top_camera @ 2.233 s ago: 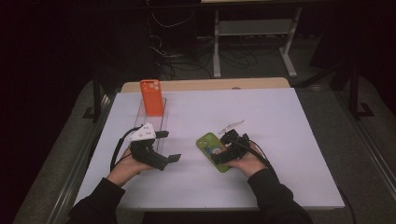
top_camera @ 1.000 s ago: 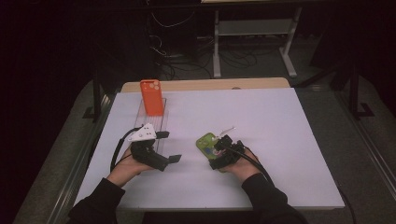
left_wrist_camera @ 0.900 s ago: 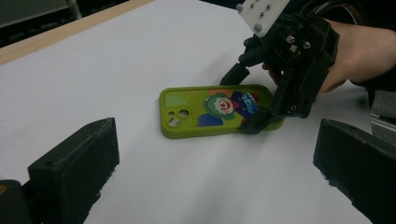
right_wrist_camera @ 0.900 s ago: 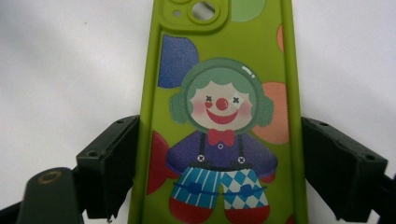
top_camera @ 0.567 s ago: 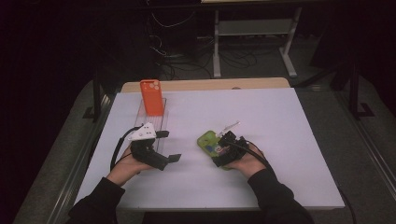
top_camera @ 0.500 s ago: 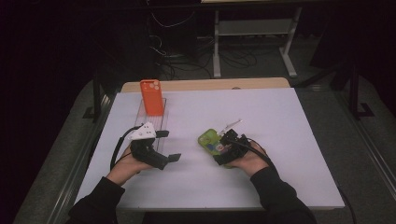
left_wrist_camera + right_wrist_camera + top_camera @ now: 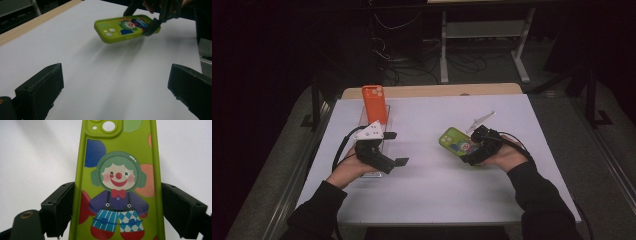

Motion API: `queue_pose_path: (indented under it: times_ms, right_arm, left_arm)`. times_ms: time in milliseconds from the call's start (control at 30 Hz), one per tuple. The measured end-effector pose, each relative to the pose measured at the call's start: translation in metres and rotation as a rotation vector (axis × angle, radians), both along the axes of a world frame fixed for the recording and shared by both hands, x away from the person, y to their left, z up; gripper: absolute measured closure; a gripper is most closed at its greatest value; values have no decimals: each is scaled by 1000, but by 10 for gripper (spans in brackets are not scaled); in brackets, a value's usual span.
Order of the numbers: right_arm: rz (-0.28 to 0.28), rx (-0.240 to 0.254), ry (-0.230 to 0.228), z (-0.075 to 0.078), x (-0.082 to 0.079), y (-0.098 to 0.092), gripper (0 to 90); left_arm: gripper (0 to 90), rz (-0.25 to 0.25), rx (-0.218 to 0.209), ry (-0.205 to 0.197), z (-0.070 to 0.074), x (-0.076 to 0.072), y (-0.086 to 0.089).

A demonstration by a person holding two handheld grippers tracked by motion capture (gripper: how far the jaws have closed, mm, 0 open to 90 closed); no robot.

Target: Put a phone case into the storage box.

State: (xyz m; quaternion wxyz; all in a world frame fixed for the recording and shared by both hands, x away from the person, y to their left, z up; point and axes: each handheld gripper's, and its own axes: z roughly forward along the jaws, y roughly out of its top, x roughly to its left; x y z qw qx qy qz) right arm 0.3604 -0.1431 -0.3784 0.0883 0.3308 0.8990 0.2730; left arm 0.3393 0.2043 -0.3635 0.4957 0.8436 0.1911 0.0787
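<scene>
Right hand-held gripper [image 7: 473, 152] is clamped across the long edges of the lime-green rubbery phone case printed with a clown [image 7: 456, 141], near its lower end, holding it lifted clear of the white-covered bench [image 7: 442, 190]. Risk: the grip sits far from the case's middle, so the free camera end may sag or twist out if the hand swings quickly. Left hand-held gripper [image 7: 394, 148] stands released and empty beside the clear stand carrying an upright orange phone case [image 7: 375, 103]. Left gripper view shows the air gap and shadow beneath the case [image 7: 126, 27]; right gripper view shows both pads against its edges [image 7: 117, 182].
</scene>
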Motion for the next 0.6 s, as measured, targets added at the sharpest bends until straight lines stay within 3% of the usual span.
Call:
queue_pose_path:
  times_ms: [100, 267, 467, 500, 600]
  right_arm:
    - [35, 11, 5, 4, 1, -8, 152]
    - [134, -23, -15, 8, 5, -12, 152]
    - [234, -22, 7, 9, 5, -6, 152]
    - [251, -21, 16, 9, 4, -4, 152]
    - [287, -11, 21, 11, 4, -1, 152]
  left_arm:
    - [0, -45, 22, 1, 5, 2, -8]
    - [0, -111, 50, -3, 12, 9, -23]
    - [0, -189, 92, 4, 15, 17, -42]
    - [0, -194, 100, 19, 14, 18, -45]
    - [0, -207, 116, 15, 11, 19, -52]
